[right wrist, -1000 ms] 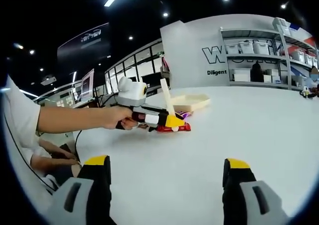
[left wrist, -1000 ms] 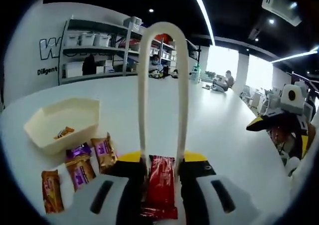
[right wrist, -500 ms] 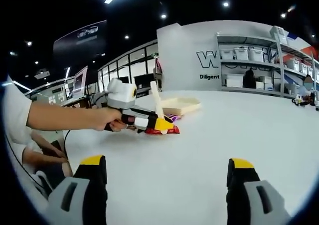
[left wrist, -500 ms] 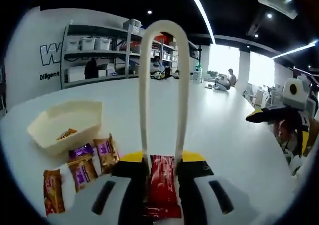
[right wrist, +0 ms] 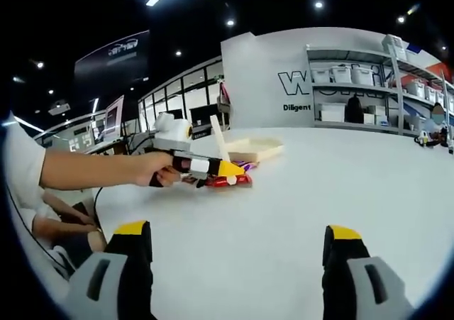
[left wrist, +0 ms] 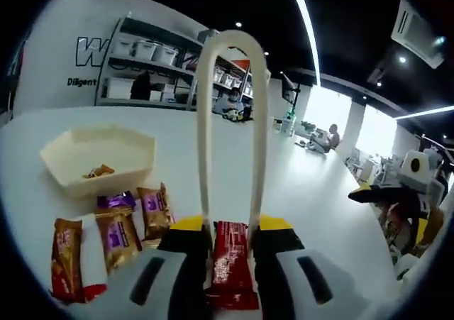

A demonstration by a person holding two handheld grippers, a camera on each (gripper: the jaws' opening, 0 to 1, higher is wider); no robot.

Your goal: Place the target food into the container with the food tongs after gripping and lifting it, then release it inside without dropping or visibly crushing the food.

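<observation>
White counter (left wrist: 312,192) stretches across a large office-like room with storage shelves (left wrist: 152,68) along the far wall and strip lights overhead. In the left gripper view, the left gripper (left wrist: 228,245) holds a pair of cream food tongs (left wrist: 230,121) by the arms, its fingers (left wrist: 186,243) closed against them, the looped end rising away from the camera. A red snack bar (left wrist: 230,270) lies on the counter between the two tong arms, right at the gripper. Just left of it sit several wrapped snacks: brown and purple bars (left wrist: 117,231) side by side. Beyond them stands a cream hexagonal container (left wrist: 99,157) with a small brown item inside. In the right gripper view, the right gripper (right wrist: 237,263) hovers above bare counter, its fingers (right wrist: 131,252) spread wide apart and holding nothing. A person's hand (right wrist: 159,169) grips the left gripper well ahead, beside the container.
</observation>
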